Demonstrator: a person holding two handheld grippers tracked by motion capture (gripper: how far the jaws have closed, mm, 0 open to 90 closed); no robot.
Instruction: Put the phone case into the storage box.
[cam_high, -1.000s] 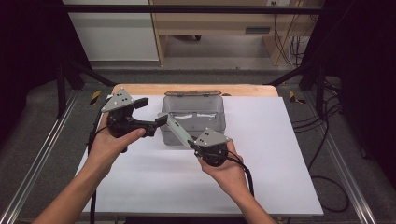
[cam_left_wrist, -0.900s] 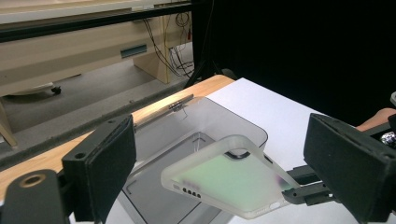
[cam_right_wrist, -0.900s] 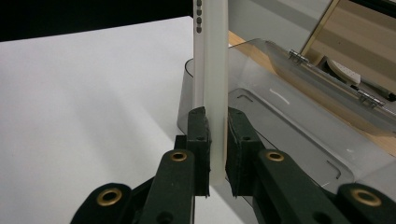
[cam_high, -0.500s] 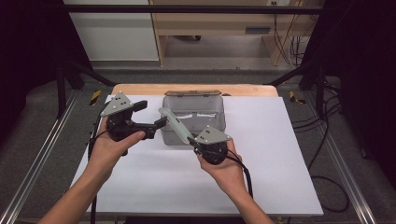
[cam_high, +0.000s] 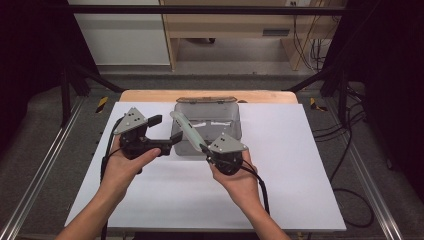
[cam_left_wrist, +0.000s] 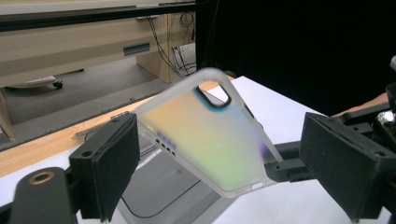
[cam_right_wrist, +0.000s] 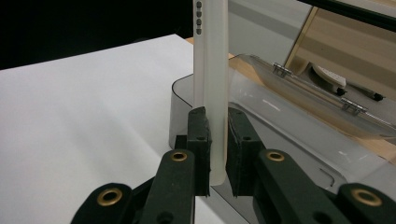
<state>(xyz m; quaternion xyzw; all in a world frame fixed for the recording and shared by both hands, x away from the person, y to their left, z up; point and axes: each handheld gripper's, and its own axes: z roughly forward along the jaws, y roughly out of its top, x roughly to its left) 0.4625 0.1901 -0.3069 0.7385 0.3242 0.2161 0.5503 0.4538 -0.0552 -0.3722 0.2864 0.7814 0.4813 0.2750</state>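
The right hand-held gripper (cam_high: 202, 146) is grasping a translucent phone case (cam_high: 186, 131) by its bottom end, its black pads pinching the thin edge on both sides. In the high view the case is slanting up and away over the near left corner of a clear plastic container (cam_high: 225, 120), which is sitting on the white table (cam_high: 300, 175). The left hand-held gripper (cam_high: 167, 132) is hovering just left of the container, pointing at the case. Its jaws have just been closing, yet they are standing released; in the left gripper view the case (cam_left_wrist: 210, 135) is lying between the pads (cam_left_wrist: 114, 170), clear of both
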